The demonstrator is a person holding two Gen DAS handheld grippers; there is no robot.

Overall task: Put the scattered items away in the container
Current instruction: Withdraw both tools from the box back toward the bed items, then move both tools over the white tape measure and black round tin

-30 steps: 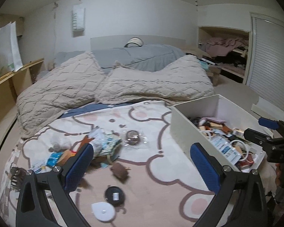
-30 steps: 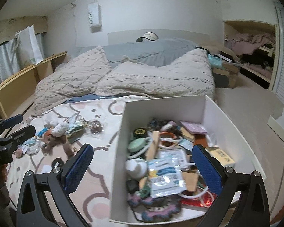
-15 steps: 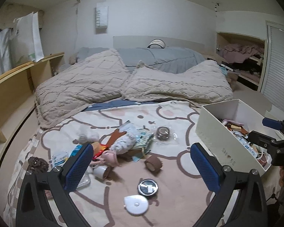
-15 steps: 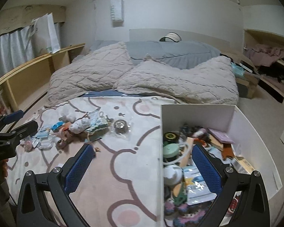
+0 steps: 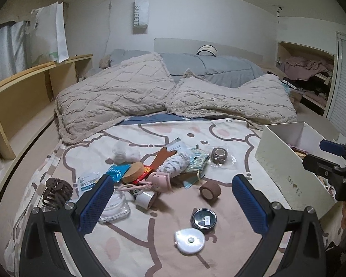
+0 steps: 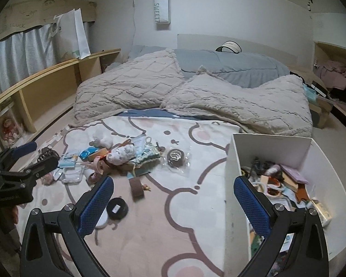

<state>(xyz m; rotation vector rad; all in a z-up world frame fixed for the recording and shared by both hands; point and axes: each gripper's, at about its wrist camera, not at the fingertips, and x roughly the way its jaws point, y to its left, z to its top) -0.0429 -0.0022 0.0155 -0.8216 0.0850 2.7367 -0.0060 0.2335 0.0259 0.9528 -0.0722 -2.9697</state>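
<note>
A pile of small scattered items [image 5: 163, 168] lies on the cartoon-print blanket [image 5: 131, 237]. Nearer me are a brown tape roll [image 5: 210, 189], a black round tin [image 5: 204, 218] and a white round disc [image 5: 189, 240]. My left gripper [image 5: 173, 196] hangs open above them, holding nothing. The white box [image 5: 286, 173] stands at the right. In the right wrist view my right gripper [image 6: 173, 198] is open and empty, straddling the left wall of the box [image 6: 233, 191], which holds several items. The pile [image 6: 124, 154] and tin [image 6: 117, 207] lie to its left.
A brown hair claw [image 5: 56, 190] sits at the blanket's left edge. A bagged dark roll [image 6: 175, 157] lies between pile and box. Beige cushions [image 5: 131, 94] and a grey duvet [image 5: 210, 67] fill the far bed. A wooden shelf [image 5: 23, 97] runs along the left.
Both views have swung left: the box has slid towards the right edge and the pile has come towards the middle. Both grippers stay open and empty.
</note>
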